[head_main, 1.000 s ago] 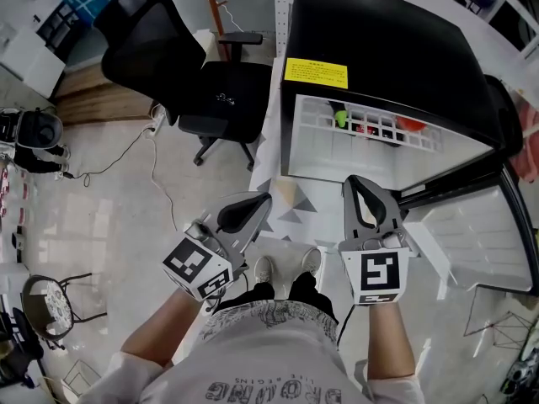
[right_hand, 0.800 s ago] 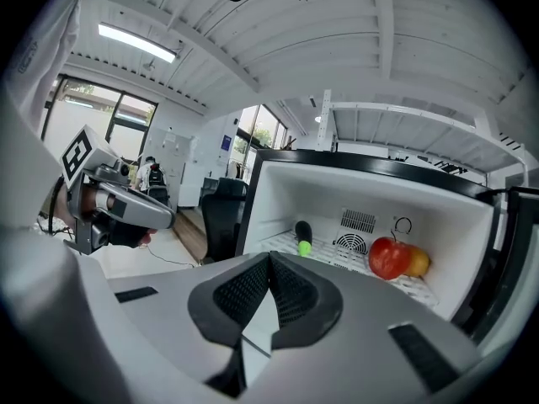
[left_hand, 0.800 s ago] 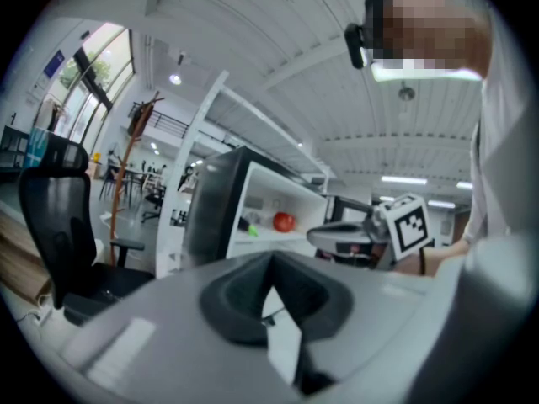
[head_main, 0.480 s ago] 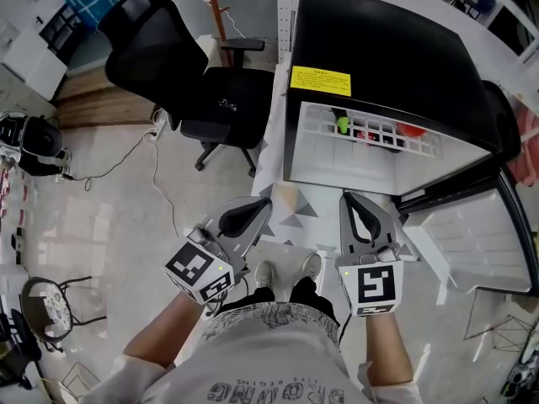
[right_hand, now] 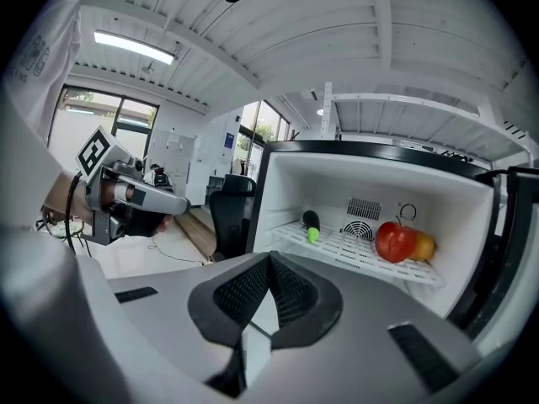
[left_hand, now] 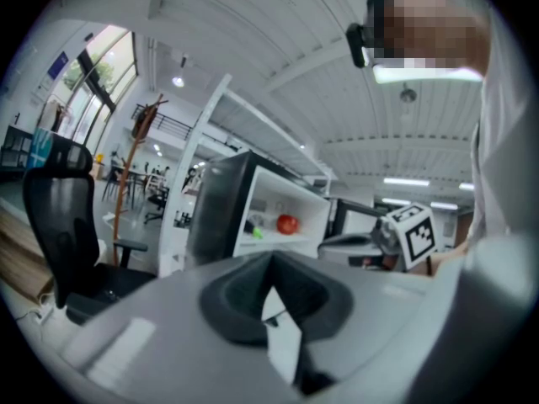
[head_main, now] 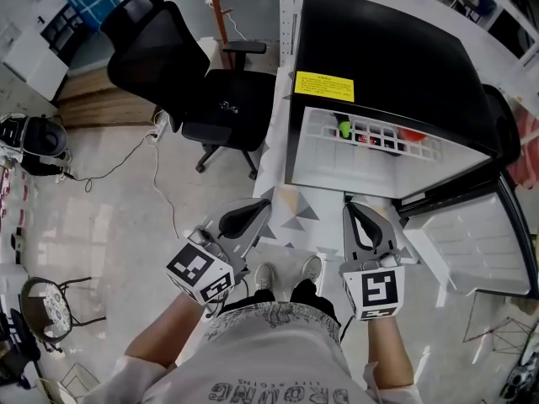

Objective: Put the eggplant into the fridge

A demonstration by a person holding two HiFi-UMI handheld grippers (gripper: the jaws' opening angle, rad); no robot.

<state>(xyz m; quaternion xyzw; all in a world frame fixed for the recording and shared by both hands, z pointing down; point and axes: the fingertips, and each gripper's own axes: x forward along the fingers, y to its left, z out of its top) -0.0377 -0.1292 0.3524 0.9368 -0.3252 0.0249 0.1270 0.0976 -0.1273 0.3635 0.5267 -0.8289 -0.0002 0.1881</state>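
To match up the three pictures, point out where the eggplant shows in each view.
Head view: eggplant upper middle, left end of the wire shelf in the fridge.
Left gripper view: eggplant near centre, small, inside the open fridge.
Right gripper view: eggplant right of centre, back left of the shelf.
Shared landmark: the red fruit, right of the eggplant on that shelf in every view.

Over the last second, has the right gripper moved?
Yes, slightly: the right gripper has drawn back from the fridge front, toward the person.
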